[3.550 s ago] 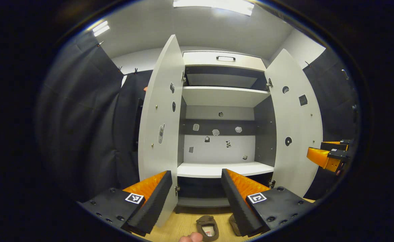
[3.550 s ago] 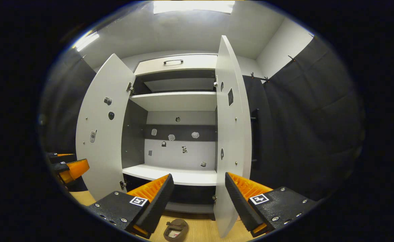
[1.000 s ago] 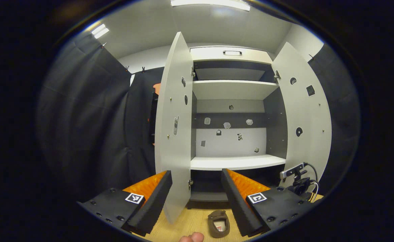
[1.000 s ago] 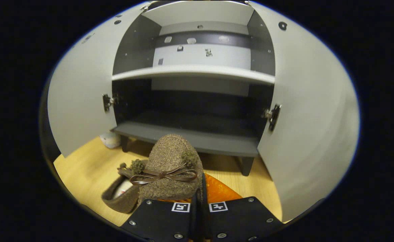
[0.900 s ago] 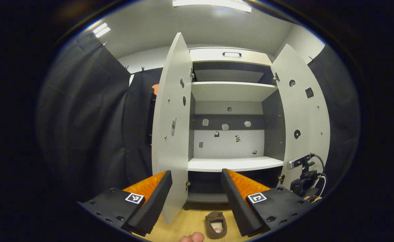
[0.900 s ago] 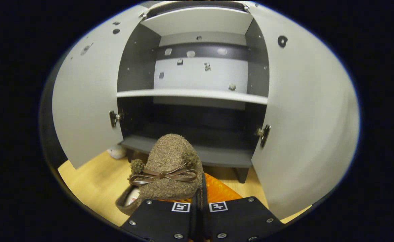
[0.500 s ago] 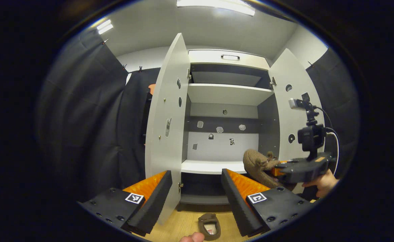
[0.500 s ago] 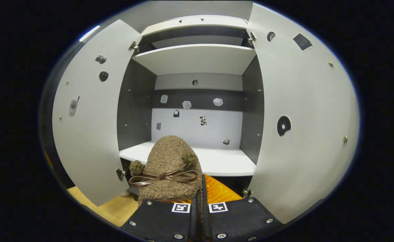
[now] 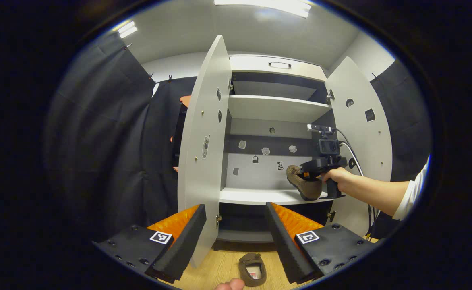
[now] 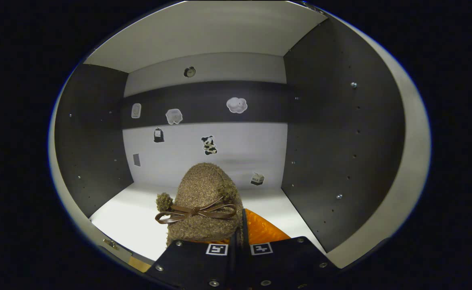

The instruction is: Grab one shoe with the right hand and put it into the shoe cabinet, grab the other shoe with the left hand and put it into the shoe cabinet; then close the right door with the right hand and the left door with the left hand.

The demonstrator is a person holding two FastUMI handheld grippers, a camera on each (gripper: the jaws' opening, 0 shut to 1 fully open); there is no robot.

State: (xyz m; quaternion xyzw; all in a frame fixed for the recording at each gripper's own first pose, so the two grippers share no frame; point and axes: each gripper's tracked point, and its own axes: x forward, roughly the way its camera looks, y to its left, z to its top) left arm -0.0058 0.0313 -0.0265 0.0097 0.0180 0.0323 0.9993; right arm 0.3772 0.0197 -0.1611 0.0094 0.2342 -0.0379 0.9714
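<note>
Right gripper [image 10: 240, 235] clamped on 1 brown shoe [image 10: 203, 201], held over the white shelf [image 10: 139, 217] inside the cabinet [image 9: 276, 104], left gripper [image 9: 236, 233] wide open and empty, second shoe [image 9: 252, 269] on the floor [image 9: 220, 266] at 6 o'clock, both doors open.

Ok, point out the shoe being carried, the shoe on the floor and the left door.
carried shoe [image 10: 203, 193], right gripper view, fuzzy toe
floor shoe [image 9: 252, 269], left gripper view, opening
left door [image 9: 203, 121], left gripper view, inner face
</note>
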